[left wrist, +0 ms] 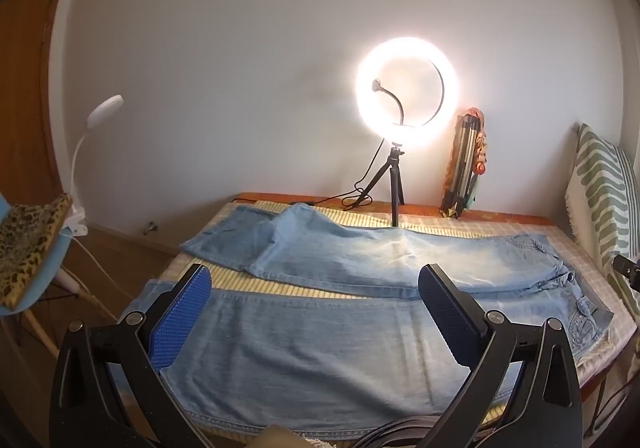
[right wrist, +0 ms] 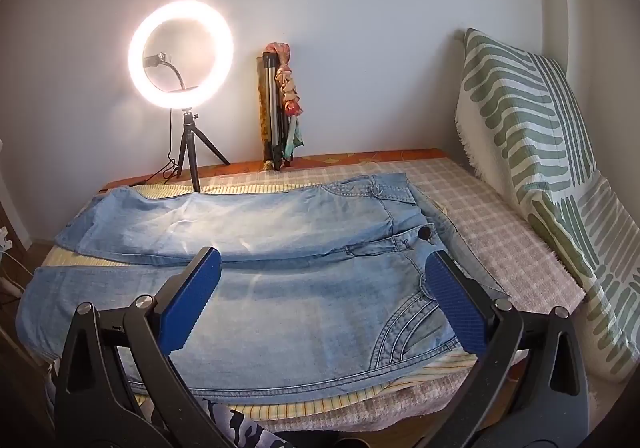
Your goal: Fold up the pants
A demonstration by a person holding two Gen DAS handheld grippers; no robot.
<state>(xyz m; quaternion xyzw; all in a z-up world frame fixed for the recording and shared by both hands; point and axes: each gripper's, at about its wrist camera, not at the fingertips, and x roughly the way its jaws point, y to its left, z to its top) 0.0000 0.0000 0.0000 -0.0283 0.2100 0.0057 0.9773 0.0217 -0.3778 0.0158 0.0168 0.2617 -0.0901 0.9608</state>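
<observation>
Light blue jeans (left wrist: 320, 340) lie spread flat on the bed, legs side by side running left, waist at the right. My left gripper (left wrist: 316, 280) hovers open above the near leg, with nothing between its blue pads (left wrist: 180, 324). In the right wrist view the jeans (right wrist: 288, 312) show their waist, button and a stitched pocket. My right gripper (right wrist: 324, 268) stands open over the hip area near the waist, its jaws wide and holding nothing. The far leg's hem is slightly rumpled at the back left.
A lit ring light on a small tripod (left wrist: 406, 91) stands at the bed's back edge, beside a folded tripod with cloth (left wrist: 464, 163). A green-striped pillow (right wrist: 532, 151) leans at the right. A blue chair with leopard cushion (left wrist: 28, 244) and a clip lamp (left wrist: 105, 109) stand left.
</observation>
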